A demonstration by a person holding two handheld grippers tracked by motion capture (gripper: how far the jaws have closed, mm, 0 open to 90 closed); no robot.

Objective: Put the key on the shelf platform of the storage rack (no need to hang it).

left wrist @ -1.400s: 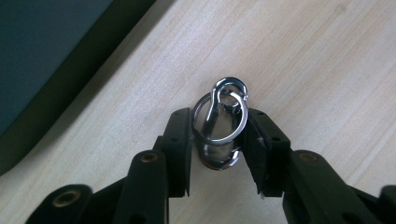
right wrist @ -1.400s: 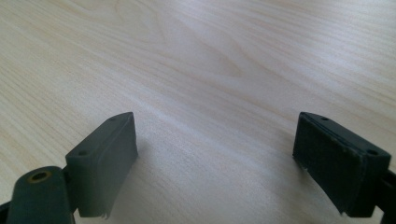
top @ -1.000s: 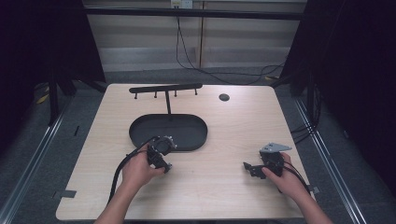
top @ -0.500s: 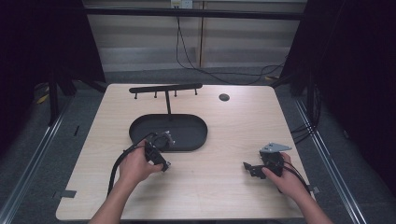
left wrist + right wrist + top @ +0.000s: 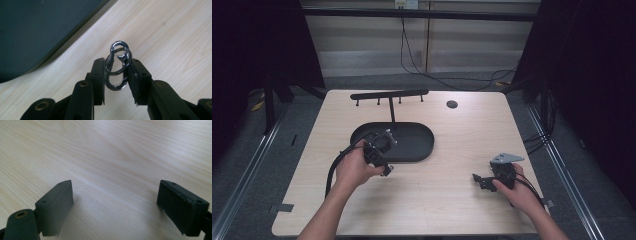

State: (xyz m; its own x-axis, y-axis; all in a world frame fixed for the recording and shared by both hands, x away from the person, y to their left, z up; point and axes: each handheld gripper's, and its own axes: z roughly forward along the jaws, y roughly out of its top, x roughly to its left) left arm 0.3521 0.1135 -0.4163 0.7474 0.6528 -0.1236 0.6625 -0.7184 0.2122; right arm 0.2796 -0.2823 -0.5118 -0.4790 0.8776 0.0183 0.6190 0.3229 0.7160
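A shiny metal snap hook [image 5: 117, 65] stands upright between the jaws of my left gripper [image 5: 116, 75], which is shut on it just above the wooden table [image 5: 175, 37]. In the high view the left gripper [image 5: 387, 169] hovers at the near edge of the black oval tray [image 5: 412, 142], tips pointing toward the person's right. My right gripper [image 5: 477, 179] rests low over the table at the right front. Its pads [image 5: 56, 205] stand wide apart, the right gripper [image 5: 115, 205] open with bare wood between them.
Behind the tray a black rack [image 5: 389, 95] with several short pegs stands on a post. A small dark round disc [image 5: 452, 104] lies at the back right of the table. Cables trail from both grippers toward the near edge.
My left gripper has drifted slightly away from the person, toward the tray's near edge, still holding the snap hook. The right gripper has stayed put.
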